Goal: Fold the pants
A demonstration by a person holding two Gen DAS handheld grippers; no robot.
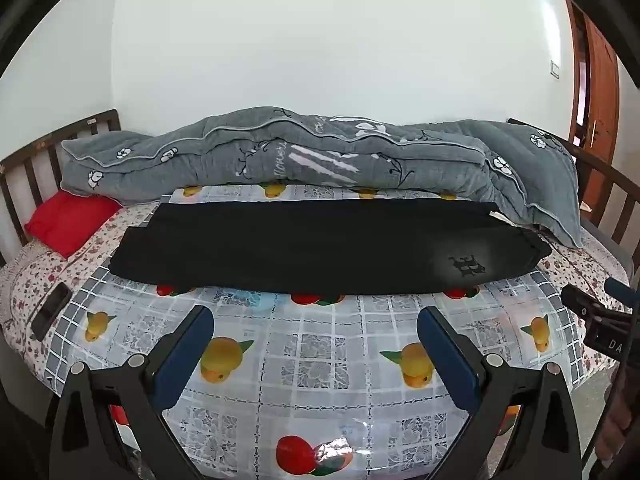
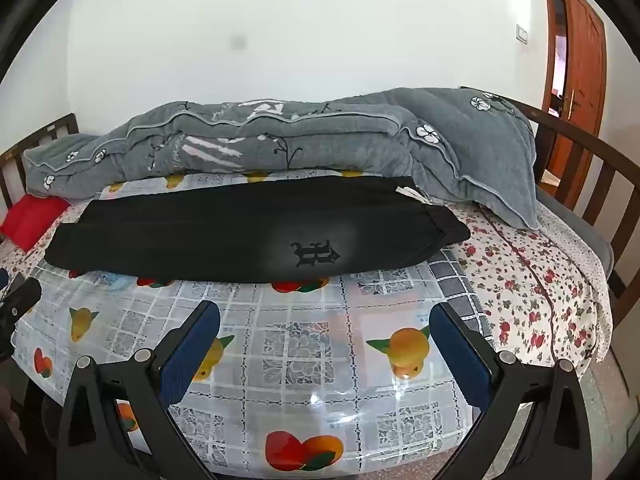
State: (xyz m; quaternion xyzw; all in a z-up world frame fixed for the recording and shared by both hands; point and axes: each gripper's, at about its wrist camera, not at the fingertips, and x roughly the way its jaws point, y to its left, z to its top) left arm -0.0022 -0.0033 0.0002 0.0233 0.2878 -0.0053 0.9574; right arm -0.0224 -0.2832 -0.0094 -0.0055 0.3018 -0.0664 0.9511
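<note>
Black pants (image 1: 320, 248) lie flat and lengthwise across the bed, legs stacked, waistband to the right, a dark emblem (image 1: 466, 266) near the right end. They also show in the right wrist view (image 2: 248, 236). My left gripper (image 1: 316, 320) is open and empty, held above the plastic fruit-print sheet (image 1: 320, 360), short of the pants' near edge. My right gripper (image 2: 324, 316) is open and empty, likewise short of the pants, near the emblem (image 2: 316, 254). The right gripper's body (image 1: 600, 320) shows at the left view's right edge.
A rolled grey quilt (image 1: 320, 152) lies behind the pants against the wall. A red pillow (image 1: 68, 220) sits at the left. A dark phone (image 1: 52, 312) lies near the left bed edge. Wooden rails (image 2: 580, 168) bound the bed; a door (image 2: 580, 40) stands at the right.
</note>
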